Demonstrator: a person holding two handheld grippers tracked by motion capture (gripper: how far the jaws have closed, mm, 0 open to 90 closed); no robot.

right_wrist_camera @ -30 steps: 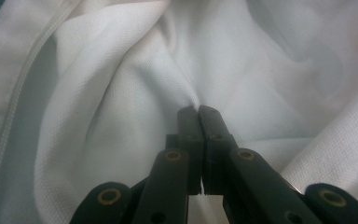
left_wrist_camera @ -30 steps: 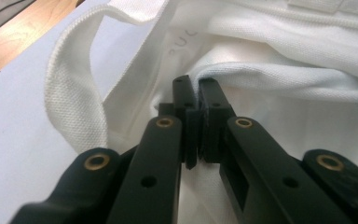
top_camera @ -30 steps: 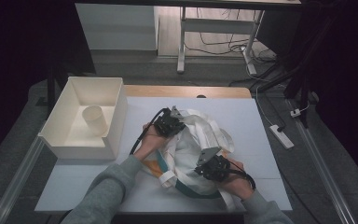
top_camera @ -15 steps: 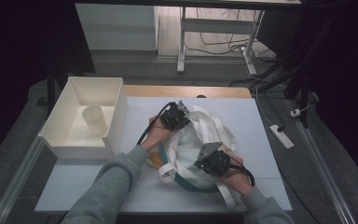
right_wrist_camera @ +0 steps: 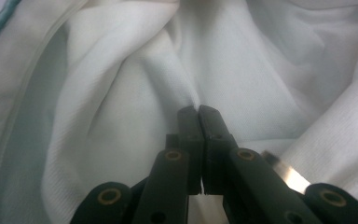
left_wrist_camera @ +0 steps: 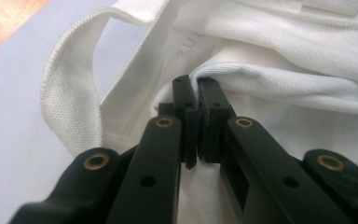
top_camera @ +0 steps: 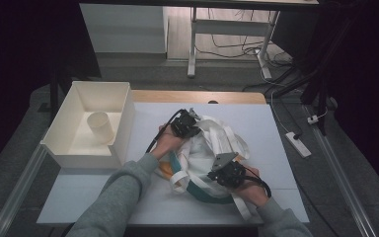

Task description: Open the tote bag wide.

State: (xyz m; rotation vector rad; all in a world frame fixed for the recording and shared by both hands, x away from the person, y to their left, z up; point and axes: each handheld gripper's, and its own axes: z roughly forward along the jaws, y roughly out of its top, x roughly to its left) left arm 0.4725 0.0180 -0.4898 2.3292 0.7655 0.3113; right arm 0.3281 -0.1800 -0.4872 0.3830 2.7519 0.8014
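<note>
Count: two tongs, one white cloth bag [top_camera: 212,150], one white box [top_camera: 91,123], one paper cup [top_camera: 100,127], one worktop [top_camera: 276,133].

The bag is seen crumpled at centre of the high view, on the white sheet of the worktop, with a teal-edged rim at its lower side and several white straps trailing off; an orange patch is visible under its lower left edge. The box is placed at centre left, apart from the bag; the cup is seen standing inside it.

The left tongs [top_camera: 191,123] are seen at the bag's upper left edge. In the left gripper view the left tongs [left_wrist_camera: 196,93] are closed together, with a fold of white fabric pinched at the tips, beside a looped strap [left_wrist_camera: 65,88] at frame left.

The right tongs [top_camera: 223,170] are placed at the bag's lower right, grey plate on top. In the right gripper view the right tongs [right_wrist_camera: 198,114] are closed together on a pleat of the white fabric.

Versus the earliest frame: the left tongs are shifted slightly up and right along the bag's top edge, and the fabric is drawn out with them. The right tongs are unchanged in place. Box and cup are unmoved. Both grips are kept closed throughout.
</note>
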